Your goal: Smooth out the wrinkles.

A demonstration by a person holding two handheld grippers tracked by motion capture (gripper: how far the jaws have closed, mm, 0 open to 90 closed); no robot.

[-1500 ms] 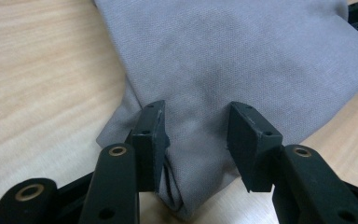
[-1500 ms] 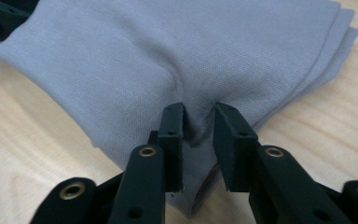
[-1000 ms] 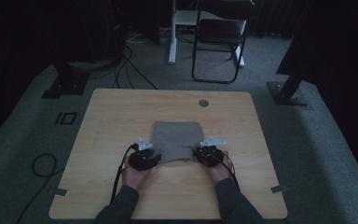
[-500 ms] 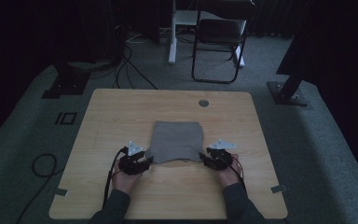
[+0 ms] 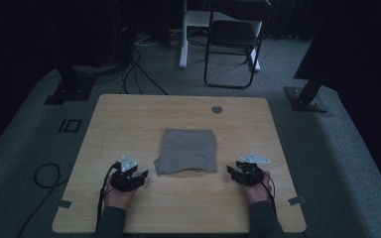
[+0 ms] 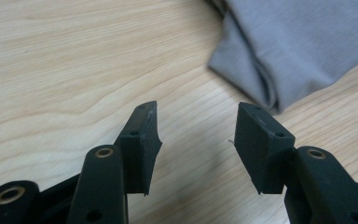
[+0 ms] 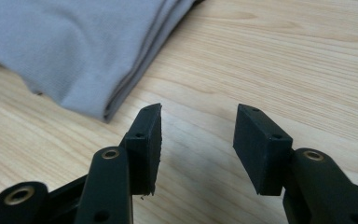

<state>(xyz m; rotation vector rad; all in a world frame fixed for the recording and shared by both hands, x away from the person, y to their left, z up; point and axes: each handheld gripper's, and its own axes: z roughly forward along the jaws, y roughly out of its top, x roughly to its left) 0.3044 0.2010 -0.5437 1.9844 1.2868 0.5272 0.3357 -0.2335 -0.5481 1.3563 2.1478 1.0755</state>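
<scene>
A folded grey cloth (image 5: 187, 150) lies flat in the middle of the wooden table (image 5: 129, 119). My left gripper (image 5: 141, 175) rests low on the table just left of the cloth's near left corner, open and holding nothing. In the left gripper view the cloth (image 6: 298, 46) lies beyond the jaws at upper right, clear of the gripper (image 6: 196, 123). My right gripper (image 5: 230, 171) sits to the right of the cloth's near right corner, also open and empty. From the right gripper view the cloth's folded edge (image 7: 74, 51) lies at upper left, apart from the gripper (image 7: 198, 126).
A small round grommet (image 5: 217, 109) is set in the table near its far edge. Beyond the table stand a black chair (image 5: 233, 39), a white desk leg (image 5: 183, 34) and floor cables (image 5: 139, 74). Two stand bases (image 5: 307, 99) flank the table's far corners.
Both grippers have let go of the cloth's near edge and drawn outward and toward the person. The cloth now lies still on the table.
</scene>
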